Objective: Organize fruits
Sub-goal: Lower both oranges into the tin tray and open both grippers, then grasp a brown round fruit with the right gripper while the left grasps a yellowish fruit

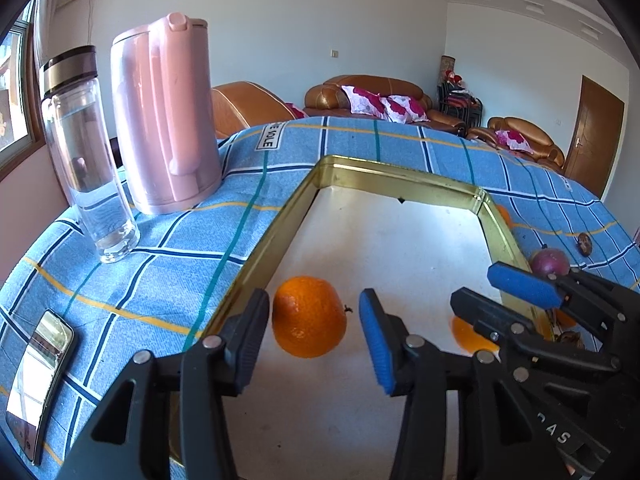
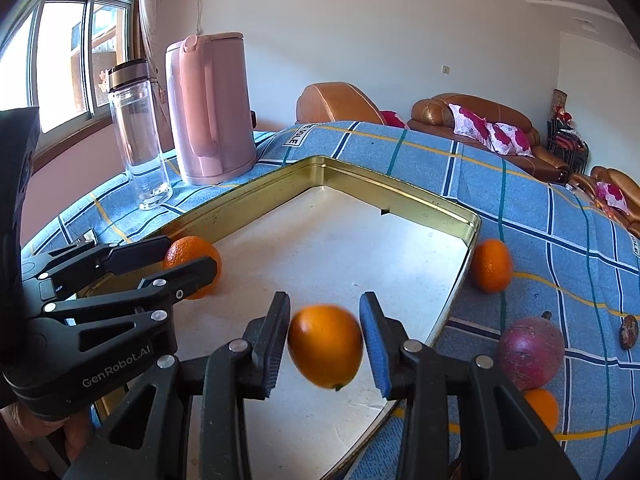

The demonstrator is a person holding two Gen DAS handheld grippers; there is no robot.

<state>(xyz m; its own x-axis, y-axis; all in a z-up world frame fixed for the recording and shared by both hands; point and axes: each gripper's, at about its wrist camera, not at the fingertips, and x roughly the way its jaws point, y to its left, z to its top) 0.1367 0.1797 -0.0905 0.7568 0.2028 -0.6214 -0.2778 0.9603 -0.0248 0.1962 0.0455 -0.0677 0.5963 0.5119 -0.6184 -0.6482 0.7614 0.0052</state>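
Note:
A gold-rimmed metal tray (image 1: 256, 256) (image 2: 400, 188) lies on a blue checked cloth. My left gripper (image 1: 314, 332) is open, its jaws on either side of an orange (image 1: 309, 316) that sits on the tray's left side, with gaps on both sides; the same orange (image 2: 192, 256) shows behind the left gripper (image 2: 176, 260) in the right wrist view. My right gripper (image 2: 325, 344) is open around a blurred orange (image 2: 326, 346) above the tray, with a small gap each side. In the left wrist view the right gripper (image 1: 496, 292) partly hides that orange (image 1: 470, 338).
A pink kettle (image 1: 166, 116) (image 2: 210, 108) and a clear bottle (image 1: 82, 156) (image 2: 138, 132) stand left of the tray. A phone (image 1: 38, 384) lies near left. Right of the tray lie an orange (image 2: 490, 266), a purple fruit (image 2: 528, 352) (image 1: 550, 262), another orange (image 2: 542, 406) and a small brown item (image 2: 628, 332).

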